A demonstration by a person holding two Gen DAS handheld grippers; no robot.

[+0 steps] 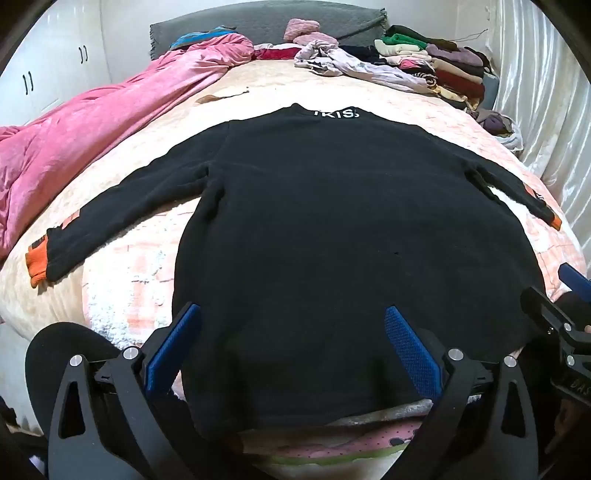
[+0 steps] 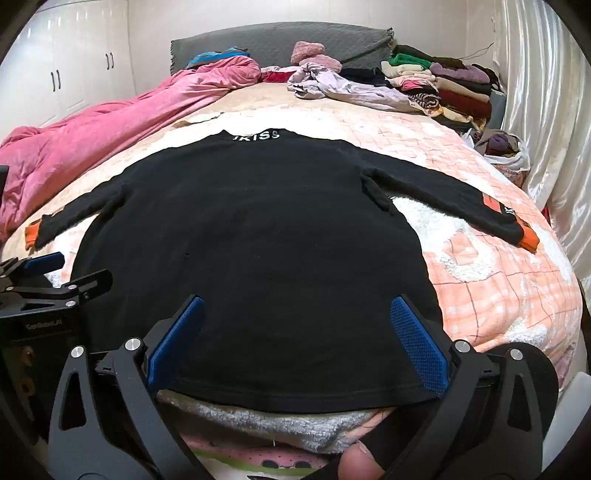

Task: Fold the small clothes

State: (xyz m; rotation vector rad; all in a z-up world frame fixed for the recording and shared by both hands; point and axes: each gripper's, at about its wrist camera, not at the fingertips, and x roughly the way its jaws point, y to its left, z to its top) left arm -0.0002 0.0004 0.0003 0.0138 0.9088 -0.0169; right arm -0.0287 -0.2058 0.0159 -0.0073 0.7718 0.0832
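A black long-sleeved sweater (image 1: 332,221) with orange cuffs and white letters at the collar lies flat on the bed, sleeves spread out to both sides. It also shows in the right wrist view (image 2: 258,240). My left gripper (image 1: 291,314) is open, its blue pads over the sweater's near hem, left part. My right gripper (image 2: 295,306) is open over the hem's right part. Neither holds cloth. The right gripper shows at the right edge of the left wrist view (image 1: 565,310); the left gripper shows at the left edge of the right wrist view (image 2: 48,280).
A pink quilt (image 1: 92,129) lies along the bed's left side. A stack of folded clothes (image 1: 436,62) and a crumpled lilac garment (image 1: 343,62) sit at the far right by the grey headboard (image 1: 266,26). A white curtain (image 1: 546,92) hangs on the right.
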